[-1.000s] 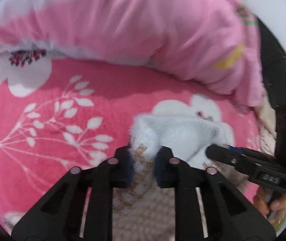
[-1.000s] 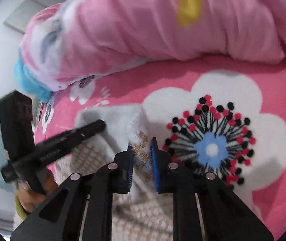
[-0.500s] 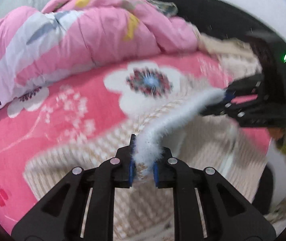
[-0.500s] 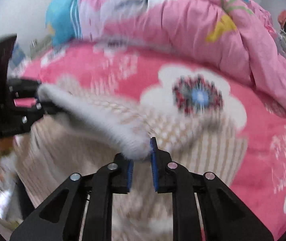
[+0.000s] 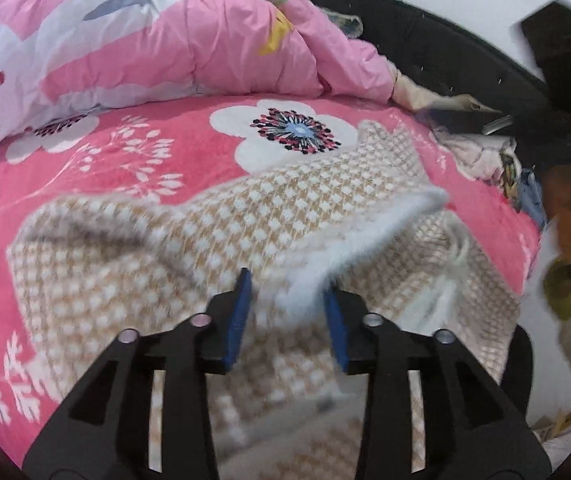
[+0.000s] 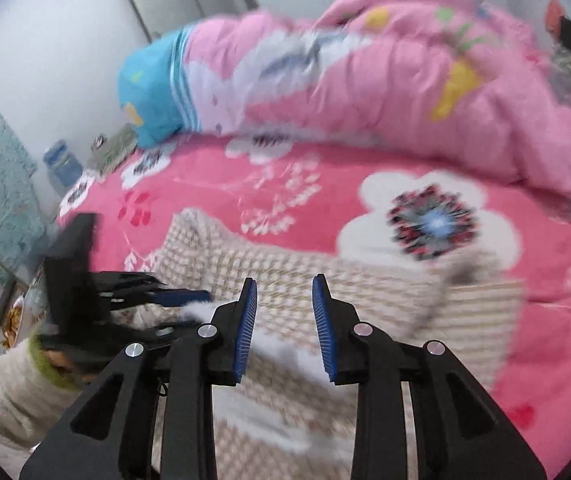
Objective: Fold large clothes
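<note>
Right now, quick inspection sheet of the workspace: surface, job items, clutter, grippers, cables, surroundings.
Surface: pink floral blanket covering the bed.
Job's things: beige checked garment spread on it, its white fuzzy edge raised, blurred.
Clutter: pink quilt bunched at the back; clothes heap at the bed's edge.
Grippers: left gripper open, fuzzy edge between its pads; right gripper open, holding nothing.
Cables: nothing seen.
Surroundings: white wall, blue pillow.
</note>
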{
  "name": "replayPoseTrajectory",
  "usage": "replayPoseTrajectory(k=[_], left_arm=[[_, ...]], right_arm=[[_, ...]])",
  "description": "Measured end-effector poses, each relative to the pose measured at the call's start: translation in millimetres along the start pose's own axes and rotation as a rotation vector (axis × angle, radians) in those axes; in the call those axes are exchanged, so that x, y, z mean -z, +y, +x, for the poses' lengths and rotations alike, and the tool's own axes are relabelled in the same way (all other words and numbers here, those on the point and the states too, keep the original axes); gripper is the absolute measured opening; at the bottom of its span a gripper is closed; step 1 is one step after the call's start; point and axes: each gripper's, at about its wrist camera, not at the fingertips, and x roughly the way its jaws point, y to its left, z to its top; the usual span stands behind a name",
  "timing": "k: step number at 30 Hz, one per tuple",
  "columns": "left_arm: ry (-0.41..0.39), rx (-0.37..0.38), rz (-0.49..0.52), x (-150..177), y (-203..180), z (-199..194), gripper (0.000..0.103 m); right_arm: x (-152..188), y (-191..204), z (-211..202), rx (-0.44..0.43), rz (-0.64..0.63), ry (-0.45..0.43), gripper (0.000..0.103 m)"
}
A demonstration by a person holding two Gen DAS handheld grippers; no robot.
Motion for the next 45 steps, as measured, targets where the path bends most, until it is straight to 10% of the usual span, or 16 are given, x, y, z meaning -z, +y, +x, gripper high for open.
replayPoseTrajectory(k=[4, 9, 14, 18, 23, 28, 37, 42, 45], left_arm=[[-0.045, -0.018, -0.074, 13.2, 6.9, -30.2, 0.041], [-0.128, 0.004, -0.14, -16.2, 8.2, -40.7, 0.045], [0.014, -0.16, -0.082, -32.3, -4.1, 36.3, 0.05], [0.0, -0.217, -0.016, -10.6, -6.5, 52.1, 0.049], [-0.016, -0.21, -0.027, -5.9, -2.6, 49.5, 0.049], [-0.025, -0.218, -0.029, -8.4, 0.3, 51.8, 0.05], [-0.038, -0.204, -0.057, -12.2, 5.1, 58.1, 0.049], [-0.071, -0.122, -0.114, 1.4, 20.1, 40.8, 0.049], [-0.082, -0.076, -0.191, 15.7, 35.9, 35.3, 0.05]], right_arm=[[33.9, -25.8, 85.0, -0.152, 0.166, 0.251, 0.029], [46.3, -42.2, 85.3, -0.231, 0.247, 0.19, 0.029], [46.5, -48.5, 47.5, -0.22, 0.263, 0.132, 0.03], [38.8, -90.7, -1.1, -0.107, 0.338, -0.018, 0.051], [25.8, -140.7, 32.7, -0.131, 0.495, 0.05, 0.051], [20.8, -146.4, 34.9, -0.195, 0.569, -0.022, 0.023], [53.5, -146.9, 44.0, -0.122, 0.589, -0.059, 0.024], [42.6, -86.8, -19.6, 0.134, 0.371, -0.179, 0.033], [31.4, -39.6, -7.5, -0.012, 0.214, -0.173, 0.033]])
